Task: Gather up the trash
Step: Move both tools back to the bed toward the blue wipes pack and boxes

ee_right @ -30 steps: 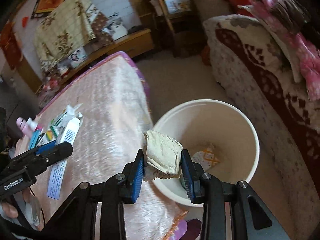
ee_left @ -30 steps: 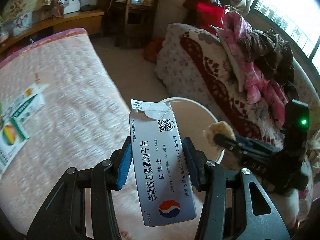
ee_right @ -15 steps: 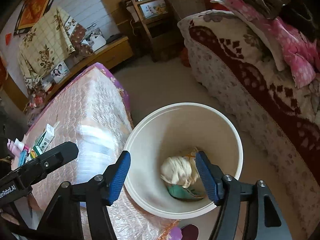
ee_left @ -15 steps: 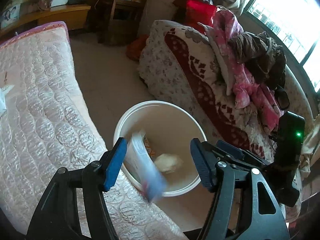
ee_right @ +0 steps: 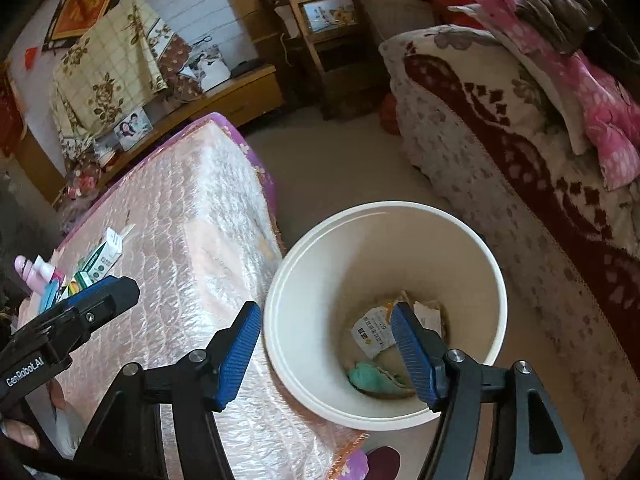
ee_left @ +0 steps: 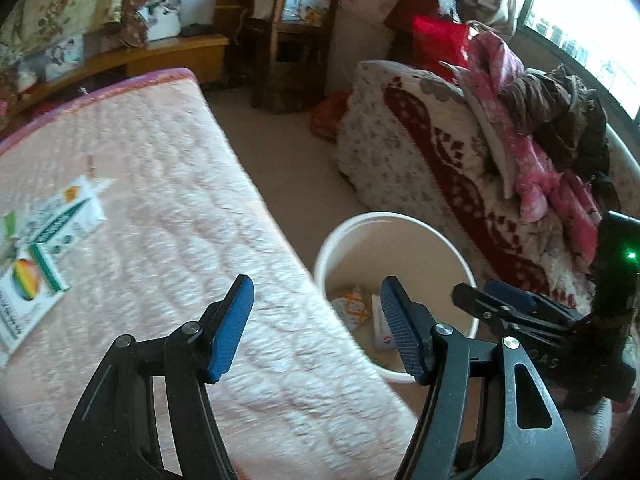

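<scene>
Trash still to be collected lies at the left edge of both views: a cluster of medicine boxes [ee_left: 48, 248] on the pink quilted bed [ee_left: 168, 208], the nearest a white-and-green carton [ee_right: 105, 255] lying flat, its long axis running from lower left toward upper right of the right wrist frame, its open flap end toward the upper right. Beside the bed stands the white bin [ee_right: 492, 280], lower centre in both frames, already holding a few cartons and a crumpled wad at its bottom. The left gripper [ee_left: 316, 330] has just been opening, and its fingers stand apart with nothing between them, above the bed edge and the bin rim. The right gripper [ee_right: 326, 354] has likewise just been opening and hangs over the bin mouth, fingers apart and holding nothing. The step in hand looks like a return for the next piece. To do it well, the nearer gripper would best swing toward the cluster at the left, line its fingers across the carton's short width, not along its length, and close gently, since thin card crushes and the soft quilt gives under pressure.
</scene>
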### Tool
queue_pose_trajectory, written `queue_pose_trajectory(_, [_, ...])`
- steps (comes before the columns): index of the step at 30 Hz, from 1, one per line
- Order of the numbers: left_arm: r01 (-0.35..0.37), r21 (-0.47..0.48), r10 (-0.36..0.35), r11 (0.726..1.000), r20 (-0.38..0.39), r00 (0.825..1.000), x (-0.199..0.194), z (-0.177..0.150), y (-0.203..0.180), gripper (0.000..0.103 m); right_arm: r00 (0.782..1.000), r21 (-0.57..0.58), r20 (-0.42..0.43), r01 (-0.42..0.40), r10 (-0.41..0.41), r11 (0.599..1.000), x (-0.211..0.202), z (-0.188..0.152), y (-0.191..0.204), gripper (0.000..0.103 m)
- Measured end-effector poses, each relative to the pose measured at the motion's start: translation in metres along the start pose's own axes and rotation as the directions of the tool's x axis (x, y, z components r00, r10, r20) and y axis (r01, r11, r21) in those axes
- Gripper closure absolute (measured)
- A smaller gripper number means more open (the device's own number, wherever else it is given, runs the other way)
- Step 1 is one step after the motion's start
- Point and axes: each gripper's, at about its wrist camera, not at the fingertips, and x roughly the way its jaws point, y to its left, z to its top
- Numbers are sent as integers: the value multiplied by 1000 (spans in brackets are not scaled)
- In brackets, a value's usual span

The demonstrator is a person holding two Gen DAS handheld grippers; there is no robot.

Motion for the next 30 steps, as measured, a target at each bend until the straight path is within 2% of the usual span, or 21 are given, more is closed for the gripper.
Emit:
queue_pose_trajectory(7, [-83,-16,84,996,34,996,-26,-10,29,38,1000,-63,7,-2,3,998,-6,-4,32,38])
queue_pose_trajectory(17, [-190,-75,195,979,59,979,-64,-33,84,38,997,-164,-29,-68,64,984,0,-18,98,36])
queue_pose_trajectory(25, [-237,-152,246,960,41,968,-93,-55,140,38,990,-247,-86,-130,112,960,13,-37,157,36])
queue_pose_trajectory(30, [-277,-207,288,938,25,957,-111,-71,183,38,983,-291,-121,-171,141,941,22,-47,190,35])
